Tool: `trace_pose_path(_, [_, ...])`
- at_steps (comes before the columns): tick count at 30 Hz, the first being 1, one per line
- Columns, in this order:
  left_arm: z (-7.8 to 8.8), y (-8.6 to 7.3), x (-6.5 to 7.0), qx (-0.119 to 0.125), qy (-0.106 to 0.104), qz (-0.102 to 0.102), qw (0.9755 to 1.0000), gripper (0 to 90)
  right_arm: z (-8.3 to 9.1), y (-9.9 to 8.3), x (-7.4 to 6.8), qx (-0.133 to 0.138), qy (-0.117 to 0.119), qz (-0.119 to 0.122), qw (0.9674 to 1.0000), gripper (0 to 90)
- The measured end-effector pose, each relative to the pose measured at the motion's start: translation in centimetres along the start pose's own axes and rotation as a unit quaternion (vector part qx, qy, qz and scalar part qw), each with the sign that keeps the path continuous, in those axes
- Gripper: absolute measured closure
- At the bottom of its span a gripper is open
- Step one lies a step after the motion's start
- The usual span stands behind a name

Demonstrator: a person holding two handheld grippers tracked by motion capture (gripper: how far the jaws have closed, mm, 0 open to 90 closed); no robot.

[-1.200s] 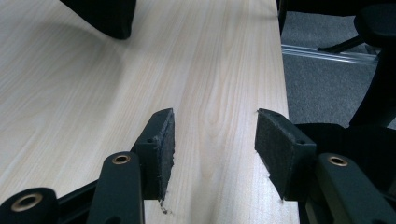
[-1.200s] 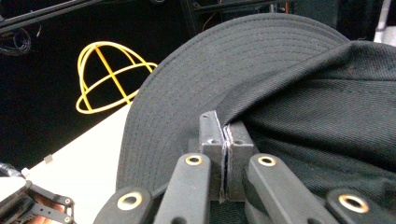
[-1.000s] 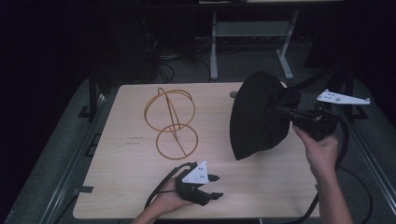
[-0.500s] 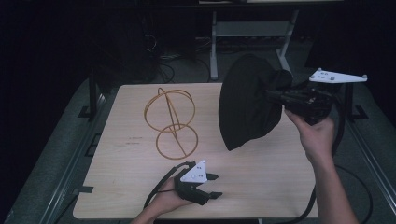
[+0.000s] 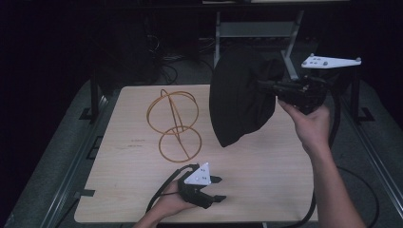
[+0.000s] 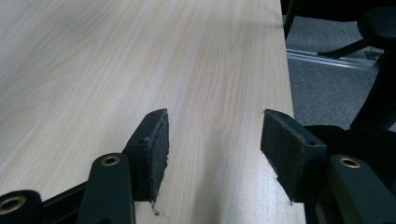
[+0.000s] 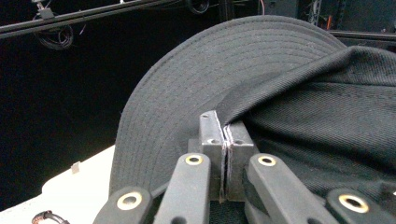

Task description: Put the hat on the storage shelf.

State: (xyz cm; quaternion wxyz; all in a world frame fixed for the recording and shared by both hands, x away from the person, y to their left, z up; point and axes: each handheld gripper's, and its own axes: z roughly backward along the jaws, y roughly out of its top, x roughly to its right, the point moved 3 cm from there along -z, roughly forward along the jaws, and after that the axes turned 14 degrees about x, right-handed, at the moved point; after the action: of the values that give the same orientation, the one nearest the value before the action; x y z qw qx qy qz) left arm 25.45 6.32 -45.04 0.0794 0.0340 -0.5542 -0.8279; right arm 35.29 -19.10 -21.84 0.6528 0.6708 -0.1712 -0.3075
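Right gripper [image 5: 280, 90] jaws clamped on black hat [image 5: 240, 99], held above table [image 5: 266, 161]; keep the grip firm, lift clear of wire stand [image 5: 173, 124]; left gripper [image 5: 214, 189] jaws apart, resting.

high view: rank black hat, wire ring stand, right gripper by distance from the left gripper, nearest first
From the left gripper, near table edge:
1. wire ring stand, just up and left on the table.
2. black hat, held up at right.
3. right gripper, far right, clamped on the hat.
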Motion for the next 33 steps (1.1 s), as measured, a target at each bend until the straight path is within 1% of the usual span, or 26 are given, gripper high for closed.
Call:
trace_pose_path(5, [0.0,-0.1,0.0,0.001,0.0,0.005,1.0,40.4,-1.1,0.6,-0.6,-0.001,0.011,0.004,0.9999,88.6])
trace_pose_path(10, [-0.1,-0.2,-0.1,0.001,0.001,-0.001,1.0,40.4,-2.4,1.3,-1.4,-0.008,0.024,0.01,0.9996,88.6])
trace_pose_path(15, [-0.2,-0.3,-0.1,-0.002,0.0,0.003,1.0,40.1,-3.8,2.0,-2.2,-0.013,0.033,0.016,0.9992,88.6])
trace_pose_path(16, [-0.2,-0.3,-0.1,-0.002,0.0,0.003,1.0,40.1,-3.8,2.0,-2.2,-0.013,0.033,0.016,0.9992,88.6])
trace_pose_path(17, [-0.2,-0.3,-0.1,-0.001,-0.001,0.002,1.0,40.1,-4.4,2.3,-2.4,-0.013,0.038,0.018,0.9991,88.6])
trace_pose_path(19, [-0.2,-0.3,-0.1,-0.001,-0.001,0.002,1.0,40.1,-4.7,2.3,-2.5,-0.013,0.039,0.02,0.999,88.6])
trace_pose_path(21, [-0.2,-0.3,-0.1,-0.002,-0.002,0.001,1.0,39.9,-5.8,2.6,-2.9,-0.017,0.046,0.022,0.9986,88.6])
trace_pose_path(22, [-0.3,-0.4,-0.1,-0.002,-0.002,0.004,1.0,39.9,-6.0,2.6,-3.0,-0.02,0.046,0.023,0.9985,88.6])
trace_pose_path(24, [-0.3,-0.3,-0.1,-0.002,-0.001,0.0,1.0,39.9,-6.6,2.7,-3.1,-0.02,0.05,0.022,0.9983,88.6])
trace_pose_path(27, [-0.3,-0.3,-0.1,-0.002,-0.002,0.0,1.0,39.8,-7.5,2.7,-3.4,-0.022,0.056,0.018,0.998,88.6])
trace_pose_path(33, [-0.2,-0.3,-0.2,-0.003,-0.001,0.0,1.0,39.6,-9.4,2.5,-4.4,-0.029,0.074,0.018,0.9967,88.6])
